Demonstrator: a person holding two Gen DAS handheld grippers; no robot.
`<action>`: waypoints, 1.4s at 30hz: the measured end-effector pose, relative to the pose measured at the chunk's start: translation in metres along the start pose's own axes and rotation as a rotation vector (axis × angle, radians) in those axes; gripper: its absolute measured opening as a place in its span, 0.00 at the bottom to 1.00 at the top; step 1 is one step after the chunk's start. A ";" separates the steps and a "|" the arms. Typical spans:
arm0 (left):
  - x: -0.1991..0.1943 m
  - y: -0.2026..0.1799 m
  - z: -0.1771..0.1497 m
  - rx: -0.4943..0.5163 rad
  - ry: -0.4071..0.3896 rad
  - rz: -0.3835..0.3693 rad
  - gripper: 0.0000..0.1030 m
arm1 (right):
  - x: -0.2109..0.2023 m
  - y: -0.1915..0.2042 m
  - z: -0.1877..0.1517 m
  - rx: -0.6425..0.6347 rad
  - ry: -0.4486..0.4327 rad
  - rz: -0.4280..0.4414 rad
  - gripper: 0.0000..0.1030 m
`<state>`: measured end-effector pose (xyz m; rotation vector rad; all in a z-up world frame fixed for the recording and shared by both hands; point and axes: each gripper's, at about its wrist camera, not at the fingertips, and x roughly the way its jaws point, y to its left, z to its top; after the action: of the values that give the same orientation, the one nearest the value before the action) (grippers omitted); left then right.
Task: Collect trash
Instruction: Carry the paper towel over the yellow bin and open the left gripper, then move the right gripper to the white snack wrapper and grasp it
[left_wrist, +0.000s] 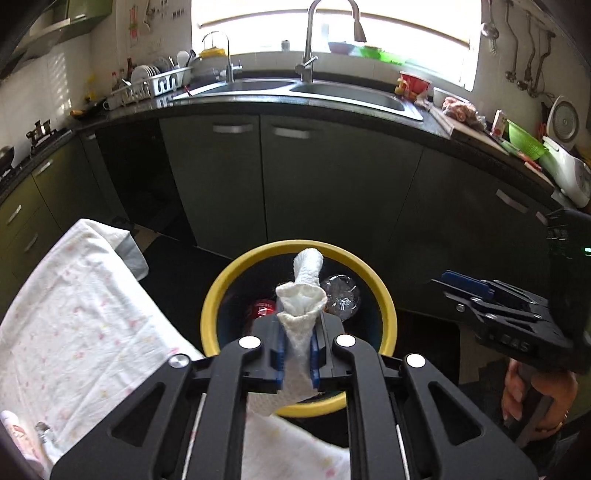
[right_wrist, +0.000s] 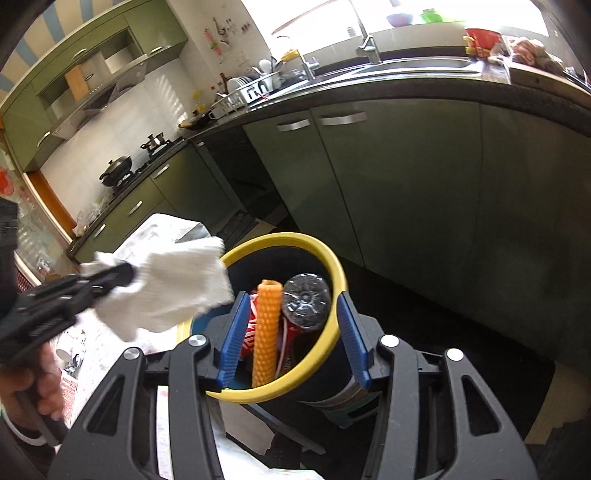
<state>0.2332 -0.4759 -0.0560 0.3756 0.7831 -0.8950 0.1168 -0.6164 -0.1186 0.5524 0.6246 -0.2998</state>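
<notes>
A yellow-rimmed trash bin (left_wrist: 218, 295) stands on the floor just past my left gripper (left_wrist: 297, 325). That gripper is shut on a white knitted glove (left_wrist: 303, 291), which sticks up between the blue pads above the bin's mouth. Inside lie a clear plastic bottle (left_wrist: 341, 295) and a red can (left_wrist: 263, 308). In the right wrist view, my right gripper (right_wrist: 293, 332) is open, its pads astride the bin rim (right_wrist: 338, 273). An orange honeycomb roll (right_wrist: 266, 332), the can (right_wrist: 250, 328) and the bottle (right_wrist: 304, 301) sit in the bin. The left gripper (right_wrist: 125, 275) holds the glove (right_wrist: 177, 288) at the left.
A table with a white patterned cloth (left_wrist: 74, 314) lies left of the bin. Green kitchen cabinets (left_wrist: 332, 184) and a steel sink (left_wrist: 332, 96) run behind it. The right gripper (left_wrist: 469, 291) and the hand (left_wrist: 532, 398) holding it hover at the right.
</notes>
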 end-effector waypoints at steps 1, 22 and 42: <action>0.007 -0.001 0.001 -0.004 0.002 0.006 0.35 | 0.000 -0.003 0.000 0.006 0.000 -0.001 0.48; -0.169 0.032 -0.067 -0.113 -0.245 0.193 0.89 | 0.000 0.022 -0.004 -0.061 0.030 0.049 0.51; -0.321 0.173 -0.286 -0.483 -0.233 0.608 0.94 | 0.043 0.298 -0.097 -0.511 0.323 0.424 0.52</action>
<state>0.1226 -0.0279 -0.0123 0.0648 0.5919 -0.1600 0.2310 -0.3223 -0.0928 0.2262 0.8416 0.3521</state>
